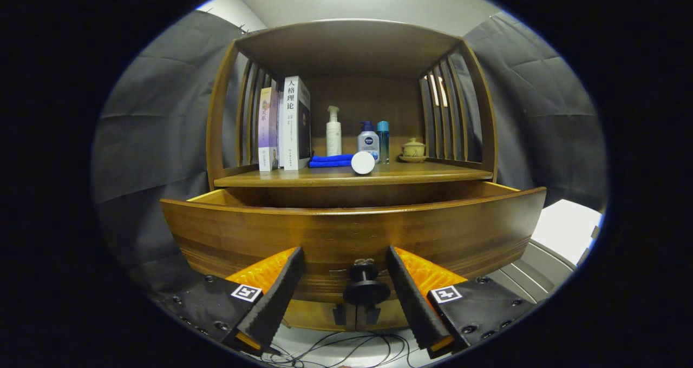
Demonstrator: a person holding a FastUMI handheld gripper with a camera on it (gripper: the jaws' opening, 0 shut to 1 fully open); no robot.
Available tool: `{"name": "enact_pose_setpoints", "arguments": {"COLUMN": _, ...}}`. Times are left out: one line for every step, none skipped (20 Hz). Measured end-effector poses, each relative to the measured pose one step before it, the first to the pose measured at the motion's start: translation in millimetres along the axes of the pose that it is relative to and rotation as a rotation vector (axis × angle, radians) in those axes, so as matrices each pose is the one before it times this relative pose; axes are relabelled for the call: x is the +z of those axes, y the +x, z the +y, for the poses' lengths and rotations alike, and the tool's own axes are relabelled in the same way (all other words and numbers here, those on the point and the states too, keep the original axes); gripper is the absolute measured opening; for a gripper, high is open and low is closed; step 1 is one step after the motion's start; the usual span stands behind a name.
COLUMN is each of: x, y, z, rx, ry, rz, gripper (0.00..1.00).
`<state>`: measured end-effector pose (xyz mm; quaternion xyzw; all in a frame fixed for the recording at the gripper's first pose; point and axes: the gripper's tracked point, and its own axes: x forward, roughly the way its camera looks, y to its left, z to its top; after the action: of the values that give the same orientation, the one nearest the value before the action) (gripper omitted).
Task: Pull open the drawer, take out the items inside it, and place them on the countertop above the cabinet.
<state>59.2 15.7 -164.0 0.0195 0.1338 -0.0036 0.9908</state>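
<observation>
Wooden drawer open, its knob between spread hand-held gripper fingers.

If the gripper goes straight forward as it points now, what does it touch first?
Most likely the knob on the pulled-out drawer front; it sits between the open gripper fingers, though depth is unclear.

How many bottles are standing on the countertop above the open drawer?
3. A white pump bottle stands right of the books. A white bottle with a blue pump and a slim blue bottle stand together behind the white round jar. Others may be hidden behind the books.
</observation>
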Motion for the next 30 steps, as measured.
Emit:
{"name": "enact_pose_setpoints", "arguments": {"x": 1.05, "y": 5.83, "z": 0.01, "rx": 0.00011, "ry": -0.00074, "rz": -0.00100, "gripper": 0.97}}
{"name": "enact_pose_setpoints", "arguments": {"x": 1.44, "y": 5.46, "z": -0.44, "rx": 0.00102, "ry": 0.00051, "rz": 0.00329, "gripper": 0.97}}
{"name": "enact_pose_setpoints", "arguments": {"x": 1.06, "y": 5.65, "z": 0.31, "rx": 0.00065, "ry": 0.00114, "rz": -0.00237, "gripper": 0.97}}
{"name": "enact_pose_setpoints", "arguments": {"x": 0.68, "y": 6.83, "z": -0.05, "rx": 0.00033, "ry": 0.00121, "rz": 0.00098, "gripper": 0.97}}
{"name": "enact_pose_setpoints", "arguments": {"x": 1.17, "y": 3.64, "z": -0.52, "rx": -0.00014, "ry": -0.00106, "rz": -0.00281, "gripper": 0.97}}
{"name": "enact_pose_setpoints", "arguments": {"x": 1.04, "y": 4.92, "z": 0.06, "rx": 0.00099, "ry": -0.00127, "rz": -0.00059, "gripper": 0.97}}
{"name": "enact_pose_setpoints", "arguments": {"x": 0.00, "y": 5.66, "z": -0.38, "rx": 0.00154, "ry": 0.00021, "rz": 0.00085, "gripper": 0.97}}
{"name": "enact_pose_setpoints", "arguments": {"x": 1.60, "y": 5.07, "z": -0.20, "rx": 0.00288, "ry": -0.00124, "rz": 0.00014, "gripper": 0.97}}
{"name": "enact_pose_setpoints", "arguments": {"x": 0.70, "y": 5.01, "z": -0.14, "rx": 0.00120, "ry": 0.00062, "rz": 0.00101, "gripper": 0.97}}
{"name": "enact_pose_setpoints", "arguments": {"x": 0.93, "y": 4.55, "z": -0.06, "rx": -0.00065, "ry": -0.00310, "rz": -0.00172, "gripper": 0.97}}
{"name": "enact_pose_setpoints", "arguments": {"x": 0.61, "y": 5.30, "z": -0.07, "rx": -0.00025, "ry": -0.00180, "rz": 0.00299, "gripper": 0.97}}
{"name": "enact_pose_setpoints", "arguments": {"x": 1.64, "y": 4.70, "z": -0.28, "rx": -0.00039, "ry": 0.00060, "rz": 0.00178, "gripper": 0.97}}
{"name": "enact_pose_setpoints", "arguments": {"x": 0.34, "y": 5.63, "z": 0.05, "rx": 0.00090, "ry": 0.00046, "rz": 0.00520, "gripper": 0.97}}
{"name": "enact_pose_setpoints", "arguments": {"x": 0.87, "y": 6.49, "z": -0.98, "rx": 0.00067, "ry": 0.00179, "rz": 0.00340, "gripper": 0.97}}
{"name": "enact_pose_setpoints", "arguments": {"x": 1.04, "y": 4.63, "z": 0.18, "rx": 0.00036, "ry": -0.00003, "rz": 0.00393, "gripper": 0.97}}
{"name": "enact_pose_setpoints", "arguments": {"x": 1.15, "y": 5.22, "z": 0.01, "rx": 0.00028, "ry": -0.00226, "rz": 0.00476, "gripper": 0.97}}
{"name": "enact_pose_setpoints", "arguments": {"x": 0.74, "y": 3.91, "z": -0.73, "rx": 0.00035, "ry": -0.00281, "rz": 0.00119, "gripper": 0.97}}
{"name": "enact_pose_setpoints", "arguments": {"x": 1.28, "y": 4.94, "z": 0.06, "rx": 0.00145, "ry": 0.00012, "rz": 0.00414, "gripper": 0.97}}
{"name": "enact_pose_setpoints", "arguments": {"x": 0.03, "y": 3.74, "z": -1.45, "rx": -0.00150, "ry": -0.00213, "rz": 0.00227, "gripper": 0.97}}
{"name": "enact_pose_setpoints", "arguments": {"x": 1.23, "y": 5.01, "z": -1.18, "rx": -0.00003, "ry": 0.00078, "rz": 0.00287, "gripper": 0.97}}
{"name": "enact_pose_setpoints", "arguments": {"x": -0.51, "y": 2.36, "z": -2.38, "rx": 0.00050, "ry": 0.00513, "rz": 0.00699, "gripper": 0.97}}
{"name": "enact_pose_setpoints", "arguments": {"x": -1.84, "y": 3.28, "z": -3.31, "rx": -0.00672, "ry": 0.00226, "rz": -0.00084, "gripper": 0.97}}
{"name": "enact_pose_setpoints", "arguments": {"x": 2.98, "y": -2.18, "z": -0.86, "rx": 0.00299, "ry": 0.00767, "rz": -0.00532, "gripper": 0.97}}
{"name": "enact_pose_setpoints", "arguments": {"x": 0.19, "y": -1.13, "z": 0.87, "rx": 0.00177, "ry": 0.01178, "rz": -0.00762, "gripper": 0.97}}
{"name": "enact_pose_setpoints", "arguments": {"x": -1.27, "y": 1.30, "z": -0.78, "rx": -0.00149, "ry": -0.00255, "rz": -0.00712, "gripper": 0.97}}
{"name": "enact_pose_setpoints", "arguments": {"x": 0.88, "y": -0.17, "z": 0.46, "rx": -0.00103, "ry": 0.00242, "rz": -0.00294, "gripper": 0.97}}
{"name": "enact_pose_setpoints", "arguments": {"x": -1.26, "y": 0.89, "z": 0.38, "rx": -0.00219, "ry": -0.00016, "rz": 0.00035, "gripper": 0.97}}
{"name": "enact_pose_setpoints", "arguments": {"x": 0.63, "y": -0.86, "z": -0.52, "rx": -0.00255, "ry": 0.00324, "rz": 0.00550, "gripper": 0.97}}
{"name": "enact_pose_setpoints", "arguments": {"x": 1.60, "y": -2.21, "z": 0.51, "rx": -0.00052, "ry": 0.00397, "rz": -0.00115, "gripper": 0.97}}
{"name": "enact_pose_setpoints", "arguments": {"x": 5.84, "y": -3.47, "z": 0.19, "rx": -0.00005, "ry": 0.00052, "rz": -0.01124, "gripper": 0.97}}
